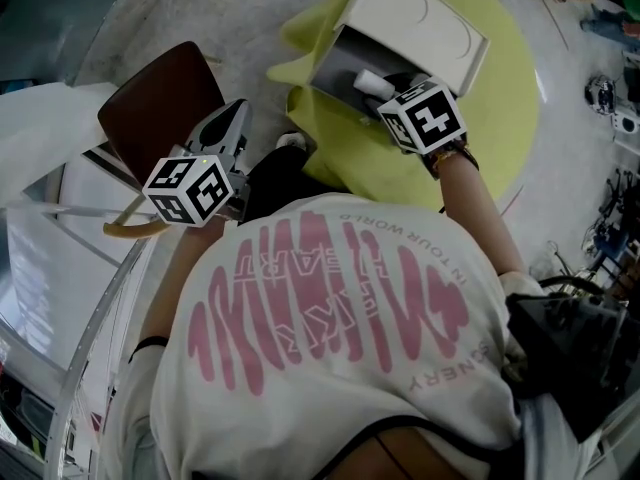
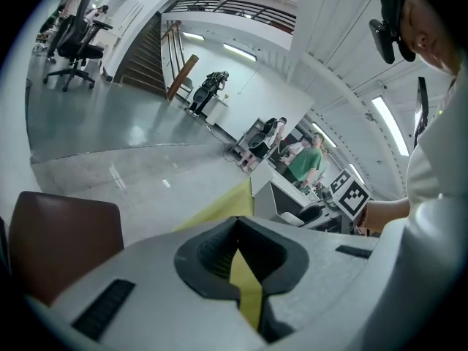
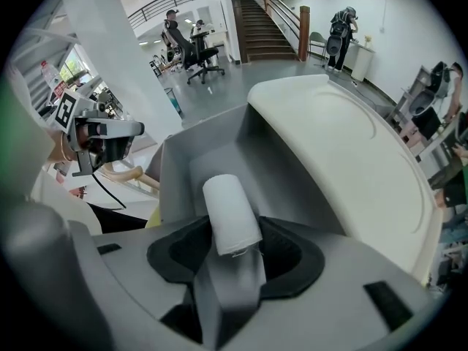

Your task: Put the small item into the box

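Observation:
An open white box [image 1: 425,18] lies on a yellow cloth [image 1: 490,118], with its mouth turned toward me. My right gripper [image 1: 383,90] reaches into that mouth, shut on a small white roll [image 1: 368,80]. In the right gripper view the roll [image 3: 229,212] sticks out from between the dark pads [image 3: 289,251] into the grey inside of the box [image 3: 183,159], under the raised lid [image 3: 344,145]. My left gripper [image 1: 232,118] hangs by my left side away from the box. Its jaws [image 2: 238,262] are shut and hold nothing; yellow cloth shows through the slit.
A brown chair seat [image 1: 160,98] stands just left of the left gripper and shows as the chair [image 2: 58,240] in the left gripper view. White sheeting [image 1: 40,198] covers the floor at left. Cables and gear [image 1: 610,98] lie at the right edge. Several people [image 2: 311,159] stand far off.

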Motion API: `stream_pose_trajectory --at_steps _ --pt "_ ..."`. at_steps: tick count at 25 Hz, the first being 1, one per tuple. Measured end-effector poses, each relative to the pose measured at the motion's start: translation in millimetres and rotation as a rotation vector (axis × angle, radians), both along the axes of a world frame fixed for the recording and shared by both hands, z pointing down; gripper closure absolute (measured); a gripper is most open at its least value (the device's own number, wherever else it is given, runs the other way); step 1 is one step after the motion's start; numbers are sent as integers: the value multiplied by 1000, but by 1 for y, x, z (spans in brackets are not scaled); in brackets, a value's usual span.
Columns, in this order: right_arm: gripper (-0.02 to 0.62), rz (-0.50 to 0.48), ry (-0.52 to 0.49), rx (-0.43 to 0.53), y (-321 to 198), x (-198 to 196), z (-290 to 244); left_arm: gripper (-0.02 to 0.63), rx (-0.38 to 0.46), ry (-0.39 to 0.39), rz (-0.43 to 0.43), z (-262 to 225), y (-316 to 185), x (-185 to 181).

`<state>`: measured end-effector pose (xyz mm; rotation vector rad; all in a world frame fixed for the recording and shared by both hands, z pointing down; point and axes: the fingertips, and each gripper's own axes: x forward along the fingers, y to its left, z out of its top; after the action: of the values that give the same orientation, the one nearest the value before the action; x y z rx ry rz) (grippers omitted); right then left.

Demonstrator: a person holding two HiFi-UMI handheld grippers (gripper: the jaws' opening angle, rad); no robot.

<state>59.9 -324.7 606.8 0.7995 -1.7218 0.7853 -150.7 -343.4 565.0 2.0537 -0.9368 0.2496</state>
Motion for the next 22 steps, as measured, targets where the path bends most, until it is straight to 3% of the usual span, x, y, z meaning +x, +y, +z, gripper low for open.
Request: stream_pose_trajectory --at_steps 22 --pt "393 -49 52 -26 4 0 7 598 -22 5 22 9 3 3"
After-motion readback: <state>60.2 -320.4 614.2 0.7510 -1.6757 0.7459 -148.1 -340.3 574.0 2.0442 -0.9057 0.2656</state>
